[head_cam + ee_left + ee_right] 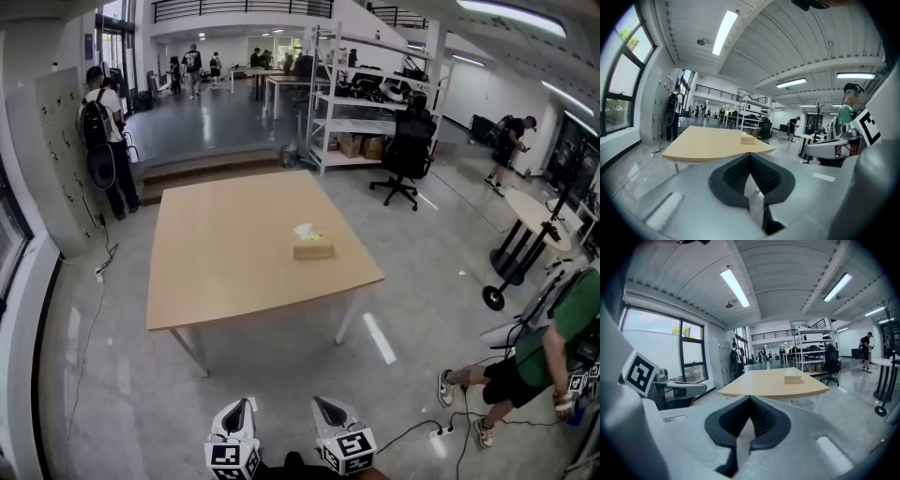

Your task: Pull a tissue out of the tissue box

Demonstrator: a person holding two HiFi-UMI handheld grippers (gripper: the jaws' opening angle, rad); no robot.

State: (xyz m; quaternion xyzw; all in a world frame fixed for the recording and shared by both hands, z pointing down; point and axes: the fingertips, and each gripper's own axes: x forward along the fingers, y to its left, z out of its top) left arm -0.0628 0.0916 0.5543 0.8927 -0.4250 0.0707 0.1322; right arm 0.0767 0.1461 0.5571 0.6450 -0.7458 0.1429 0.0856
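Note:
A tan tissue box (313, 250) with a white tissue (305, 231) sticking up from its top sits on the right part of a wooden table (225, 253). The box also shows small and far off in the left gripper view (748, 138) and in the right gripper view (792, 378). Both grippers hang low at the bottom of the head view, well short of the table's near edge. My left gripper (237, 410) has its jaws together with nothing between them. My right gripper (328, 408) is likewise shut and empty.
Grey floor lies between me and the table. A person in a green shirt (548, 352) stands at the right by cables and a power strip (441, 431). A black office chair (406, 155) and white shelving (366, 94) stand behind the table. Lockers (56, 159) line the left wall.

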